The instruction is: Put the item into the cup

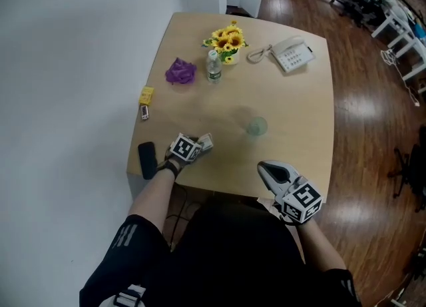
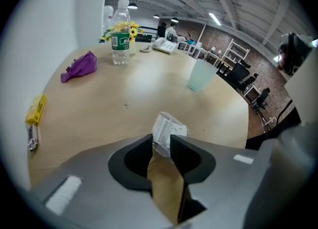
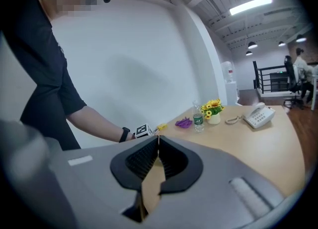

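A small crumpled white packet (image 2: pixel 167 127) lies at the table's near left, and the pads of my left gripper (image 2: pixel 161 142) press on it from both sides. In the head view the packet (image 1: pixel 206 142) pokes out just past my left gripper (image 1: pixel 200 144). A pale translucent green cup (image 1: pixel 257 126) stands upright on the table to the right of and a little beyond it; the left gripper view shows the cup (image 2: pixel 201 74) ahead at the right. My right gripper (image 1: pixel 265 168) hovers at the near table edge with its jaws together and nothing between them (image 3: pixel 158 139).
At the far side stand a water bottle (image 1: pixel 213 66), a pot of sunflowers (image 1: pixel 227 40) and a white phone (image 1: pixel 293 54). A purple crumpled thing (image 1: pixel 180 71), a yellow packet (image 1: pixel 146 95) and a black object (image 1: pixel 147 160) lie along the left edge of the wooden table (image 1: pixel 293 106).
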Tool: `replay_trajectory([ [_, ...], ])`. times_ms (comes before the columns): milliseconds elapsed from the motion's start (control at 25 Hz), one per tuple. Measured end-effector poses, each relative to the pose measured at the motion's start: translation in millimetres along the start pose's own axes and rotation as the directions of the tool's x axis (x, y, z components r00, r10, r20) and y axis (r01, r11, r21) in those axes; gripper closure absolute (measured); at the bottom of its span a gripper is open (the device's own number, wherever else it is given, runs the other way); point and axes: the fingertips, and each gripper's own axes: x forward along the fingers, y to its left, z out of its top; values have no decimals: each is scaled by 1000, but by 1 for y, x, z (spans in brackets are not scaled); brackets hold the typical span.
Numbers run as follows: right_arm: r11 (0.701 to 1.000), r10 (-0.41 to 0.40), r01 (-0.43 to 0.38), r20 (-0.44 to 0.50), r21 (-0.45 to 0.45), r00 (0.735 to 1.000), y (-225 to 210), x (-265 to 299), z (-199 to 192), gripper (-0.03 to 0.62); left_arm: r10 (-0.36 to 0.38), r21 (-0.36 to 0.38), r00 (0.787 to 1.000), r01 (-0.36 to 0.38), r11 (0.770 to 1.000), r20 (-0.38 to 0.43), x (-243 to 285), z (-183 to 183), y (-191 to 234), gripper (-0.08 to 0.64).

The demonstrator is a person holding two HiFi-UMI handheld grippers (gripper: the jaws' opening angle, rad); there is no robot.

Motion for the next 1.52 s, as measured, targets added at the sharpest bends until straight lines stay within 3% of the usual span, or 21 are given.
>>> replay_trajectory([
  [280,1000,-9,9,0,17,1000,-9,-7,-1,580,43,40,999,-43,998,9,-1,0,-2,529],
  [600,999,-37,37,14,15,999,-19,-17,0,580,86,106,990,-98,990,115,-28,25,-10,559],
  [840,999,-51,51,36,5,998,-20,-26,5,580,114,235,955,-181,955,274,-67,89,-29,560],
  [1120,997,-72,73,52,-17,996,-25,-35,13,580,31,373,914,-196,907,404,-89,181,-87,561],
  [1280,996,-78,80,79,-24,994,-29,-42,19,580,-19,442,922,-168,881,387,-72,209,-119,561],
  [1520,994,-105,107,93,-10,990,-37,-58,19,580,-42,521,960,-114,846,277,-18,209,-149,560],
])
